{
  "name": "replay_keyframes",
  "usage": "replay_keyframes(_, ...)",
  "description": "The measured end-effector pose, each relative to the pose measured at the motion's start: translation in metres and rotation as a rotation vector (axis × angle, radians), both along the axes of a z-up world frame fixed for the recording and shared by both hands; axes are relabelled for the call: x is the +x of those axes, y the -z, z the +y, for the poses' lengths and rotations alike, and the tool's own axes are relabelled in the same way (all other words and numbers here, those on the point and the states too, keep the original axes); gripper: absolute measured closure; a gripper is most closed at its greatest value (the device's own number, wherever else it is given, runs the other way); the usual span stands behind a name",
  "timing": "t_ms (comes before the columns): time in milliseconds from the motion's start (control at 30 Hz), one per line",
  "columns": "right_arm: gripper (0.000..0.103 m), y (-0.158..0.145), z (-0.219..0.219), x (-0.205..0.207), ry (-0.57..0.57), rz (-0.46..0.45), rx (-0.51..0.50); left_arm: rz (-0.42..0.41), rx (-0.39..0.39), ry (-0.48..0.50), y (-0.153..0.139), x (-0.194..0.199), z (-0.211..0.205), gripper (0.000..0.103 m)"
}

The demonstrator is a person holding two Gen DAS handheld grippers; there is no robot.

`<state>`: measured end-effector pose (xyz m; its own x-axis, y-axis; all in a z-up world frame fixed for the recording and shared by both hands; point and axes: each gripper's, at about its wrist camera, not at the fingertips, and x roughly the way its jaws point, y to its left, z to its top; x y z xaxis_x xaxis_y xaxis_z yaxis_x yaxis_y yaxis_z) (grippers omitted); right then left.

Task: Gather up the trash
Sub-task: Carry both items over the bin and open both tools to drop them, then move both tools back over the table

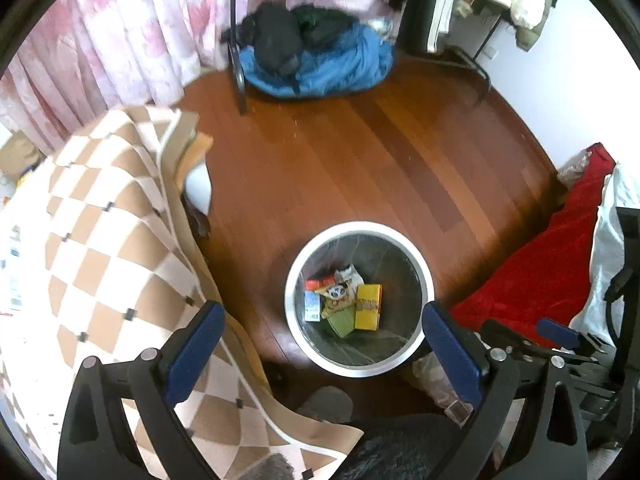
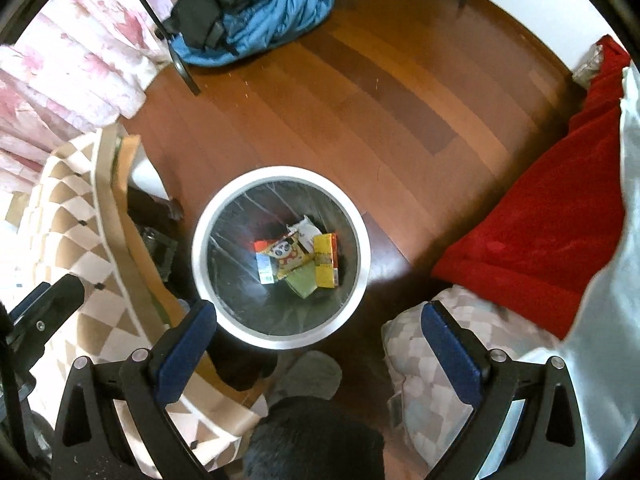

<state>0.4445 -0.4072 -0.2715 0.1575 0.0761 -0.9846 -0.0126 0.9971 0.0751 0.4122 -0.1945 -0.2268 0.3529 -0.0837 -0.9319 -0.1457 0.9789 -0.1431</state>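
The left gripper (image 1: pixel 322 328) is held with its blue-padded fingers (image 1: pixel 196 354) spread wide, nothing gripped or touched between them; the right gripper (image 2: pixel 320 330) is likewise spread fully, its fingers (image 2: pixel 450 354) empty. Below both, a white-rimmed trash bin (image 2: pixel 208 208) is seen on the wooden floor (image 2: pixel 400 92), lined with a clear bag. Inside it are gathered a yellow box (image 2: pixel 325 260), a panda-printed snack packet (image 2: pixel 289 258), a green packet (image 2: pixel 301 282) and a white-and-blue carton (image 2: pixel 265 268); their printing cannot be read. A checkered blanket (image 1: pixel 100 240) is draped beside the bin, a red cloth (image 2: pixel 540 232) opposite
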Motion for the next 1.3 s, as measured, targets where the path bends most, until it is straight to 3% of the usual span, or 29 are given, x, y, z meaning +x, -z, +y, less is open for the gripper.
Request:
replay_keyframes(400,0.000,-0.114,0.021,-0.040,0.004,-0.188,0.066,-0.176,0.064,-0.071,-0.086,-0.045,0.033,0.002)
replay_keyframes(533,0.000,-0.143,0.044,-0.051,-0.018,-0.232,0.123,-0.217,0.090,-0.152,-0.104,-0.069,0.078,0.002)
replay_keyframes(667,0.000,-0.156,0.100,-0.063,-0.108,-0.237,0.193,-0.219,0.135,-0.270,-0.102,-0.100,0.144,0.002)
replay_keyframes(833,0.000,-0.142,0.206,-0.078,-0.277,-0.182,0.256,-0.146,0.232,-0.439,-0.077,-0.144,0.240,0.002)
replay_keyframes(1000,0.000,-0.105,0.325,-0.096,-0.429,-0.104,0.306,-0.019,0.356,-0.618,-0.027,-0.197,0.344,0.002)
replay_keyframes(1133,0.002,-0.069,0.420,-0.108,-0.538,-0.047,0.293,0.055,0.373,-0.705,0.008,-0.226,0.408,0.002)
replay_keyframes(1200,0.011,-0.048,0.466,-0.108,-0.579,-0.028,0.275,0.082,0.379,-0.735,0.024,-0.235,0.431,0.002)
replay_keyframes(1300,0.017,-0.020,0.525,-0.108,-0.617,0.002,0.243,0.116,0.367,-0.763,0.043,-0.242,0.456,0.002)
